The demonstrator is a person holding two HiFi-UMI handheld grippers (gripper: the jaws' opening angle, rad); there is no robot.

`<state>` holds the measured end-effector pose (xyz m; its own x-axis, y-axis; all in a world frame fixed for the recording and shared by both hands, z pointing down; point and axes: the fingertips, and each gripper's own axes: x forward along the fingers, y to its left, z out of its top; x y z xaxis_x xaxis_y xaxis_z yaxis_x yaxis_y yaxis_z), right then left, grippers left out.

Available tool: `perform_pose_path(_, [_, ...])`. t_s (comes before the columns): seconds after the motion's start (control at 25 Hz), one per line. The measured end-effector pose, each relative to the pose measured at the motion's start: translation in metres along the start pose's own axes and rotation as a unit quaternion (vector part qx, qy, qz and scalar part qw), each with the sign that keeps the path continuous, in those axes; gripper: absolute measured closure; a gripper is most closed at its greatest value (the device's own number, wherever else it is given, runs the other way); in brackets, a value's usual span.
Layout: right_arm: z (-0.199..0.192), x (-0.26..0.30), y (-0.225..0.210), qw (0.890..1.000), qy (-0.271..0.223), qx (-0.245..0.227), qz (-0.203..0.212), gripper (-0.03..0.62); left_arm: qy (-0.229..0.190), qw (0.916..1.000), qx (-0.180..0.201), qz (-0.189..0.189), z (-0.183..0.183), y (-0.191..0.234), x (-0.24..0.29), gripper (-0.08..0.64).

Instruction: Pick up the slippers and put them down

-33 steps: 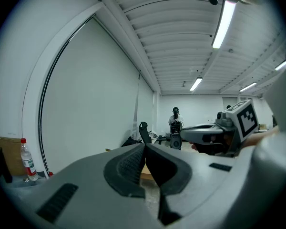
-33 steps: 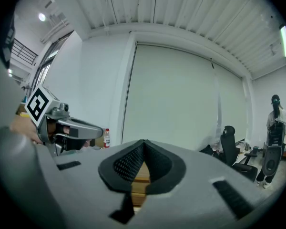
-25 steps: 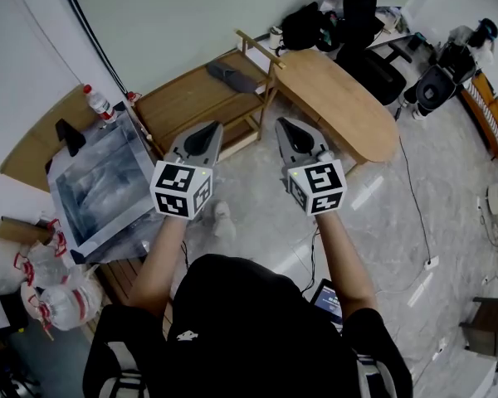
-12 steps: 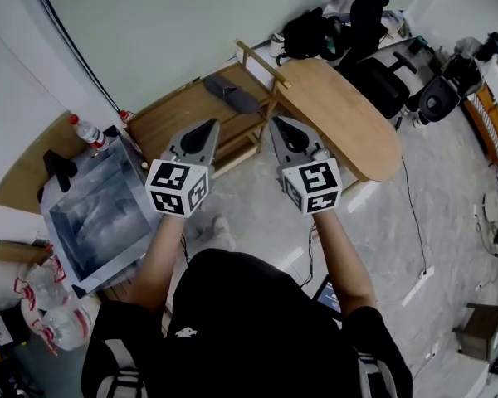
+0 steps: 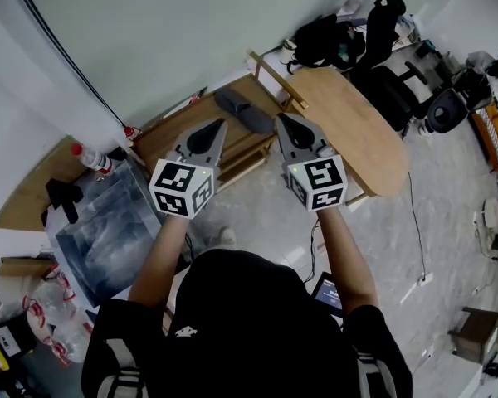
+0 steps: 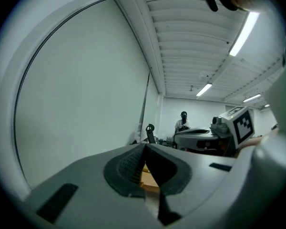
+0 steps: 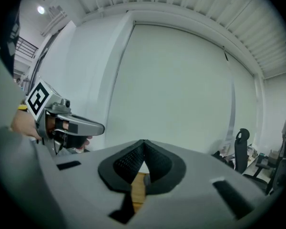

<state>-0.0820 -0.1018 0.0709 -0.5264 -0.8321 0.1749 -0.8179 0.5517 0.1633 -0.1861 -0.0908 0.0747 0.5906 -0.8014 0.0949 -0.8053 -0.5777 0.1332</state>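
Slipper (image 5: 242, 110) on wood shelf (image 5: 164, 133), nr rt edge.

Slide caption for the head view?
Left gripper and right gripper, both shut and empty, point toward a dark slipper on a wooden rack.

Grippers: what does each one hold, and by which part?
Nothing. The left gripper and right gripper are both shut and empty; the slippers lie apart from them on the rack.

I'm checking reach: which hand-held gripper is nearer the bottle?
Left. The left hand-held gripper is to the right of the bottle; the right hand-held gripper is farther right, beyond the left one.
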Motion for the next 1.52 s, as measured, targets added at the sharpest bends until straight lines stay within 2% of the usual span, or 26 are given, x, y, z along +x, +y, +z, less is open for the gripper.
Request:
perform_pose_path(0.28, [-0.006, 0.038, -0.005, 1.000, 0.023, -0.004, -0.008, 0.607, -0.009, 0.9997, -0.022, -0.011, 0.000, 0.038, 0.016, 0.555])
perform_pose_path(0.6, [-0.022, 0.060, -0.005, 0.999, 0.039, -0.005, -0.001, 0.606, -0.001, 0.9993, -0.034, -0.012, -0.012, 0.056, 0.029, 0.555])
perform_pose_path(1.08, [-0.044, 0.108, -0.040, 0.999, 0.044, 0.016, 0.021, 0.606, 0.031, 0.9988, -0.036, 0.011, -0.035, 0.084, 0.078, 0.555])
perform_pose_path(1.28, [-0.062, 0.129, -0.060, 0.998, 0.055, 0.026, 0.033, 0.606, 0.042, 0.9979, -0.048, 0.013, -0.045, 0.095, 0.110, 0.555])
perform_pose_path(1.52, [-0.101, 0.153, -0.083, 0.993, 0.098, 0.040, 0.055, 0.606, 0.071, 0.9956, -0.058, 0.018, -0.071, 0.104, 0.143, 0.554])
